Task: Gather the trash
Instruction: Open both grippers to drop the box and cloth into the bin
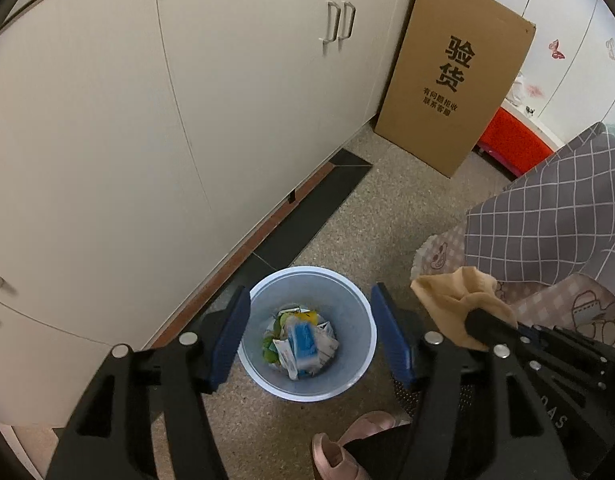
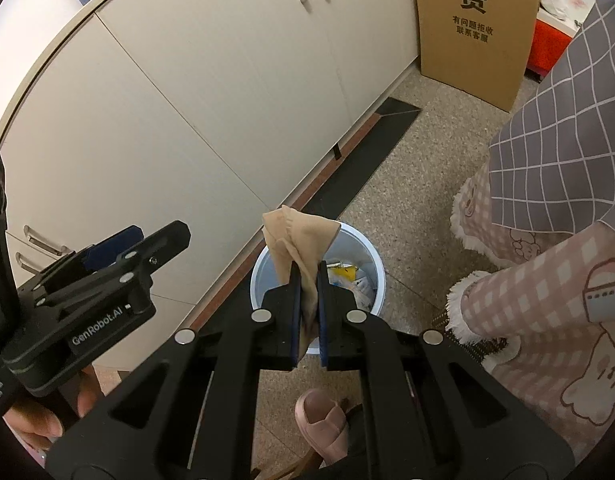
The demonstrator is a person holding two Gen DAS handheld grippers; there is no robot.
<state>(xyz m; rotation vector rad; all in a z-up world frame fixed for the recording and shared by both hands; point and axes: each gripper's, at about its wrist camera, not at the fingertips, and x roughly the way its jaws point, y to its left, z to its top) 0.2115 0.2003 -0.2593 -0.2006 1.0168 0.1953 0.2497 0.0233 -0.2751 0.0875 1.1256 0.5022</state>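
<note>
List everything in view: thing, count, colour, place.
bin: one, pale blue, on the floor by the cabinets.
trash: several pieces, blue, white, green, yellow, inside the bin.
cloth: one, tan, clamped over the bin.
cabinets: one run, cream, behind the bin.
cardboard box: one, brown, standing by the cabinets' end.
checked fabric: one, grey, at right.
slipper: one, pink, near edge.
left gripper: black, blue pads, open above the bin.
right gripper: black, shut on the cloth.
</note>
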